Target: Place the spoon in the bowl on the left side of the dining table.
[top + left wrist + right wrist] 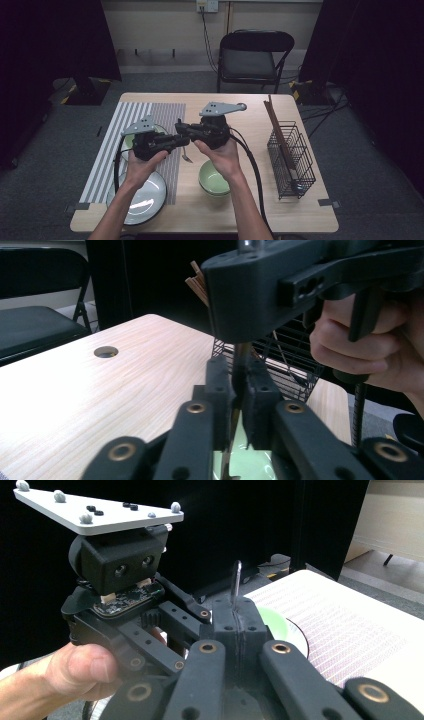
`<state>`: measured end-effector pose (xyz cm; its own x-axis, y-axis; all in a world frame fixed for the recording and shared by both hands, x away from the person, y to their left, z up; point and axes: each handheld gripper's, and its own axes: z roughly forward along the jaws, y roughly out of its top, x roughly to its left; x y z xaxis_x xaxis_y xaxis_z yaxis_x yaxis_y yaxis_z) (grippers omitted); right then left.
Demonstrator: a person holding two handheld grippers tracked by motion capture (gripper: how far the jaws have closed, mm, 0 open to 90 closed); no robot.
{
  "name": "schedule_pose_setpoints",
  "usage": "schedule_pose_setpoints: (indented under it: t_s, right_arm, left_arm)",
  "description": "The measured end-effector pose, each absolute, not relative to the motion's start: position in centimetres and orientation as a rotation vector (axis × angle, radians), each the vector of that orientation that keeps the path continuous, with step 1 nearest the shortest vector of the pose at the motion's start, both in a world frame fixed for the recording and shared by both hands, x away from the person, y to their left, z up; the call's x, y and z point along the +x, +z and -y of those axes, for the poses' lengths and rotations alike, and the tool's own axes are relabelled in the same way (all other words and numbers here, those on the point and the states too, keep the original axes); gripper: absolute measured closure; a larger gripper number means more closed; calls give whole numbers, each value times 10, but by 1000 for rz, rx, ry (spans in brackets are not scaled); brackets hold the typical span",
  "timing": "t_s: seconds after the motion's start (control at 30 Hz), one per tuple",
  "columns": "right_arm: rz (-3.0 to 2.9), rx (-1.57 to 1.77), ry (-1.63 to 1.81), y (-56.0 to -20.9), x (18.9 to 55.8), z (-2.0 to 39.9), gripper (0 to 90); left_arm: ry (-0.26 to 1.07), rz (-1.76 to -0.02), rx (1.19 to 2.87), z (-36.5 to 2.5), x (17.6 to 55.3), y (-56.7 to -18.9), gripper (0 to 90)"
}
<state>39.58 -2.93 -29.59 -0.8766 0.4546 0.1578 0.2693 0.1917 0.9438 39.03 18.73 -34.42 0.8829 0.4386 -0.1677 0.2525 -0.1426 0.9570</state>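
Above the middle of the table my two grippers meet nose to nose. A thin metal utensil point(186, 156) hangs between them, its head pointing down toward the table. My right gripper point(179, 126) point(239, 617) is shut on its handle, whose end point(236, 580) sticks up above the jaws. My left gripper point(183, 141) point(239, 375) has its jaws closed on the same thin handle point(243, 352), just below the right gripper's body point(260, 285). A hand grips each gripper from below.
A green bowl point(214, 177) sits under the right wrist and another point(129, 141) on the striped mat point(120, 125) under the left gripper. A white plate point(142, 197) lies near the front edge. A wire rack point(292, 155) with chopsticks point(276, 125) stands right. A chair point(252, 55) is behind the table.
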Motion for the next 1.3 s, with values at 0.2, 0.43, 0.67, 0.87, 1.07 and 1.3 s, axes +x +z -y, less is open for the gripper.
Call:
schedule_pose_setpoints:
  t_s: [0.2,0.43,0.67,0.87,1.07,1.3]
  right_arm:
    - [-2299,699,1782,-296,395,30,898]
    - [-2301,686,1791,-295,396,30,878]
    - [-2292,691,1801,-294,397,29,821]
    - [-2273,700,1798,-293,397,32,742]
    - [-2262,714,1791,-291,397,36,635]
    - [-2237,753,1736,-292,397,43,458]
  left_arm:
    - [190,-516,1746,-186,388,-341,851]
    - [209,-514,1751,-187,387,-340,867]
    - [216,-514,1757,-189,388,-339,897]
    - [223,-521,1763,-193,389,-340,897]
    - [233,-535,1763,-199,392,-341,896]
    - [243,-563,1747,-209,393,-342,896]
